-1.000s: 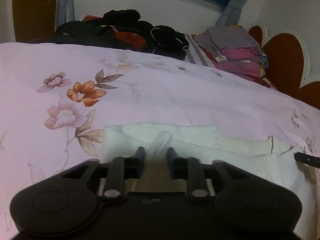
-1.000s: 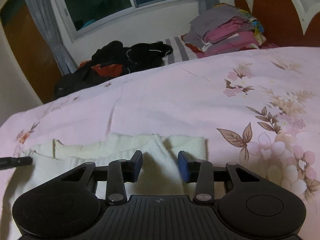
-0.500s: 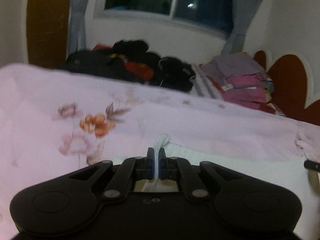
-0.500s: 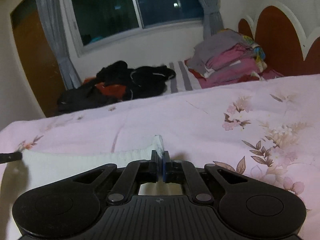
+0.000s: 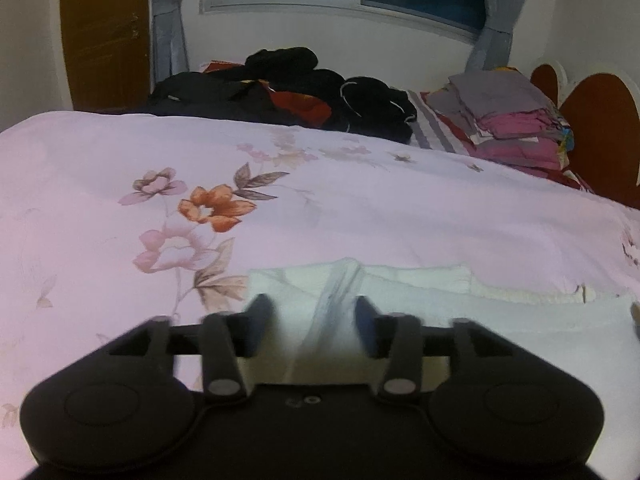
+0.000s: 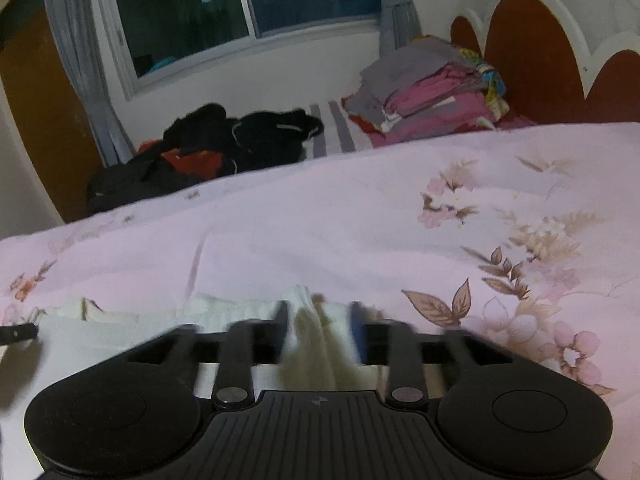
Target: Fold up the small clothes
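A small cream-white garment (image 5: 420, 292) lies flat on the pink floral bedspread (image 5: 360, 208), folded over along its far edge. My left gripper (image 5: 314, 312) is open over the garment's left end, a raised ridge of cloth standing loose between its fingers. My right gripper (image 6: 320, 320) is open over the garment's (image 6: 224, 320) right end, with a similar pinched-up ridge between its fingers. The left gripper's fingertip (image 6: 18, 332) shows at the left edge of the right wrist view.
A heap of dark clothes (image 5: 288, 96) lies at the far side of the bed. A stack of folded grey and pink clothes (image 5: 516, 124) sits by the red headboard (image 5: 596, 128). A window and curtains stand behind.
Both grippers were shut on the garment's edge and lifted half a second ago. Now both have come down and opened, letting the cloth go onto the bed.
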The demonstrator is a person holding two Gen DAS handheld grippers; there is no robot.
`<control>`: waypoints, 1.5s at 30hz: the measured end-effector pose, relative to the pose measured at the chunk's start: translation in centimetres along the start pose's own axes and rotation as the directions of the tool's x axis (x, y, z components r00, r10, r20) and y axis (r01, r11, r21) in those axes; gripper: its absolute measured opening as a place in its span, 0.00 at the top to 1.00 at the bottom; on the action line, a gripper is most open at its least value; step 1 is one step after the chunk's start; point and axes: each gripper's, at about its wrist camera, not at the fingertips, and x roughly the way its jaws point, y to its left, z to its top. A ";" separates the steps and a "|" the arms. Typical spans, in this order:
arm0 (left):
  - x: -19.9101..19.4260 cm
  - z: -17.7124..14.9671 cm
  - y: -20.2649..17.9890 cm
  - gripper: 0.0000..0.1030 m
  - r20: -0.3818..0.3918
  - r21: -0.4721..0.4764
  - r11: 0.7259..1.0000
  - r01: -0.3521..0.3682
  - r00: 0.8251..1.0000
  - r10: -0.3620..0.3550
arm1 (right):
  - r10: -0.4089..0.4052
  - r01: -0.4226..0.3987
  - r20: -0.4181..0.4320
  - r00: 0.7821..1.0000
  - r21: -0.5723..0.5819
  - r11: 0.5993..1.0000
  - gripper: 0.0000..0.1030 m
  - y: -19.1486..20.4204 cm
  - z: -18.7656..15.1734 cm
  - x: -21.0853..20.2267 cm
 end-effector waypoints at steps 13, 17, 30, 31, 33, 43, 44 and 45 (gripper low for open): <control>-4.8 -0.6 -3.4 0.42 0.044 0.060 0.995 0.084 0.995 -0.087 | 0.064 -0.066 -0.020 0.998 -0.088 0.994 0.60 4.6 -0.9 -2.0; -4.7 -1.8 -5.3 0.40 0.032 0.108 0.989 0.102 0.994 -0.106 | 0.101 -0.106 -0.055 0.993 -0.113 0.988 0.60 6.5 -1.8 -1.6; -3.2 -4.5 -3.6 0.38 -0.017 0.158 0.987 0.013 1.000 -0.010 | 0.027 -0.046 -0.094 0.995 -0.210 0.977 0.60 6.0 -5.2 -0.9; -3.3 -4.5 -3.4 0.38 -0.018 0.158 0.987 0.013 1.000 -0.010 | 0.007 -0.025 -0.087 0.996 -0.201 0.979 0.60 5.3 -5.3 -1.0; -3.5 -4.6 -3.1 0.38 -0.020 0.162 0.987 0.012 1.000 -0.008 | -0.009 -0.005 -0.081 0.997 -0.173 0.985 0.60 4.0 -5.5 -1.2; -6.7 -4.8 -4.0 0.42 -0.008 0.144 0.988 0.045 0.999 -0.044 | 0.063 -0.071 -0.063 0.996 -0.140 0.988 0.60 6.4 -5.2 -4.5; -7.0 -5.0 -4.3 0.42 -0.011 0.144 0.988 0.057 0.998 -0.056 | 0.082 -0.091 -0.069 0.994 -0.145 0.985 0.60 7.2 -5.3 -4.6; -7.2 -5.1 -4.7 0.42 -0.016 0.143 0.987 0.068 0.998 -0.066 | 0.098 -0.109 -0.077 0.992 -0.153 0.982 0.60 8.0 -5.5 -4.7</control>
